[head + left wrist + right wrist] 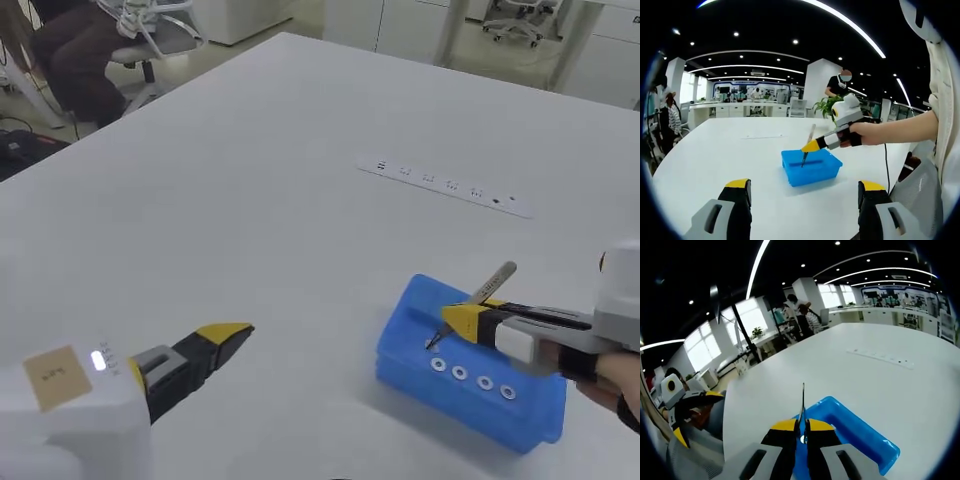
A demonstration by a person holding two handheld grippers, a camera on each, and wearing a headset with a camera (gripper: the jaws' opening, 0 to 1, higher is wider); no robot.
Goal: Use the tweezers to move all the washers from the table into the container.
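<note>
A blue container sits on the white table near my right side, and several silver washers lie in a row inside it. My right gripper is shut on the metal tweezers, whose tips point down into the container's near-left end. In the right gripper view the tweezers rise between the shut jaws over the container. My left gripper hovers open over bare table to the left, holding nothing. The left gripper view looks between that gripper's wide-apart jaws at the container.
A white power strip lies flat on the table beyond the container. An office chair and a seated person are off the table's far left corner. More desks and people stand across the room.
</note>
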